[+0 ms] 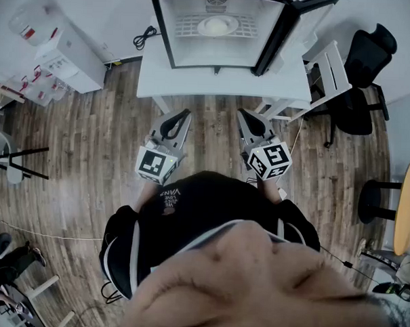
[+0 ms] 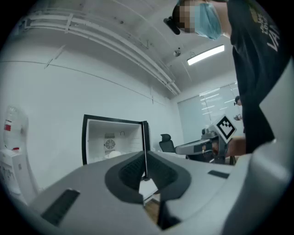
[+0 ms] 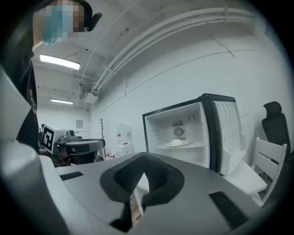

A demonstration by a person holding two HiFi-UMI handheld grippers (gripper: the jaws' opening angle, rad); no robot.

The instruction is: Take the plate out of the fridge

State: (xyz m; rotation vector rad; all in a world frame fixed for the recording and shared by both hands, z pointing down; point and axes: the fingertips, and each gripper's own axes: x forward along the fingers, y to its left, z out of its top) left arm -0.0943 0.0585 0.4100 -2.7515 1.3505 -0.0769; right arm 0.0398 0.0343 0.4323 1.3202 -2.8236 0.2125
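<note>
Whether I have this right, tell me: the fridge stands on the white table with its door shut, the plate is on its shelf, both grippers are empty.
Wrong on the door: it stands open, as the right gripper view shows. The fridge is on the white table, the plate on its shelf, and the left gripper and right gripper are empty.

A white worktop [image 1: 195,84] stands on the wooden floor [image 1: 90,141]. A white chair [image 1: 329,66] and a black office chair [image 1: 368,72] are at its right, a water dispenser [image 1: 64,55] at its left.
</note>
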